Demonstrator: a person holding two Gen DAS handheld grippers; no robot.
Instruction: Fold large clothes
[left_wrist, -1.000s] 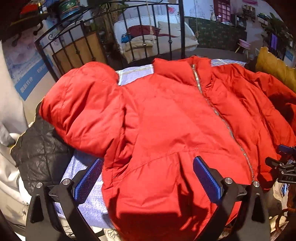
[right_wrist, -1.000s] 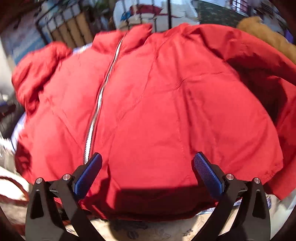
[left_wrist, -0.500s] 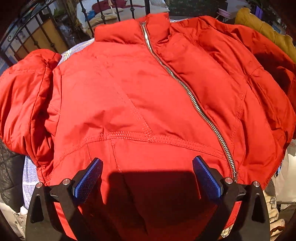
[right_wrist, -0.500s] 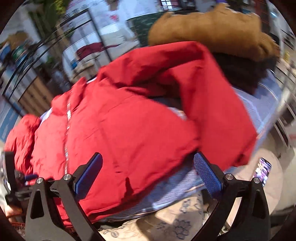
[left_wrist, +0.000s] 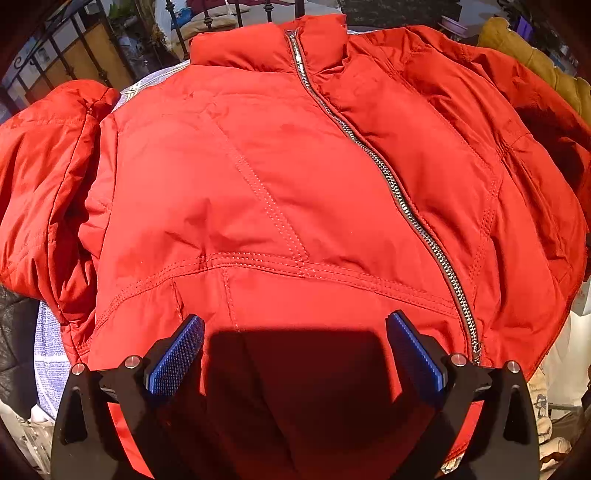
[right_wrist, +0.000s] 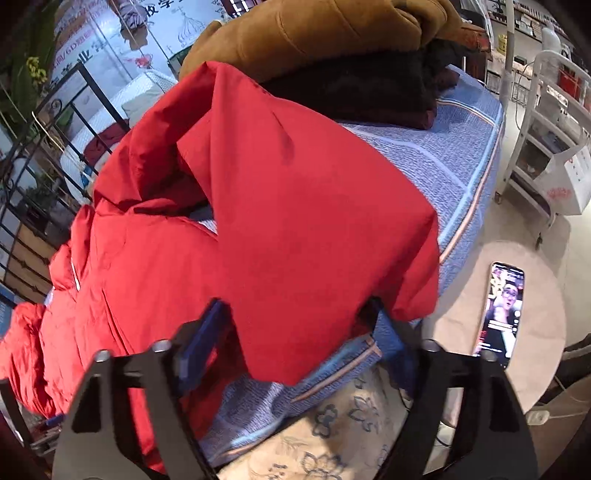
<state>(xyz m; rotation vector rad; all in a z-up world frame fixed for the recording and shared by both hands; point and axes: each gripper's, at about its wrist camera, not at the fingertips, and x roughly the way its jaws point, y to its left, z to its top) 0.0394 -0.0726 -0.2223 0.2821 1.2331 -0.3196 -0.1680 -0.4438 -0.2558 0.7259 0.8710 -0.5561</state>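
Note:
A red padded jacket lies front up on the blue mattress, its silver zipper running diagonally. My left gripper hangs open just above the jacket's hem, its blue pads apart with only flat fabric below them. In the right wrist view the jacket's sleeve drapes toward the mattress edge. My right gripper straddles the sleeve's end and its jaws are closing. The fabric lies between them, and the right pad is partly hidden behind the cuff.
A brown coat sits on a dark garment at the mattress's far end. A lit phone lies on a round side table to the right, near a white rack. A black quilted garment and an iron railing are at the left.
The left gripper dropped closer over the jacket's hem, then held still. The right gripper swung right from the jacket's body to the sleeve end, rolled, and its jaws narrowed.

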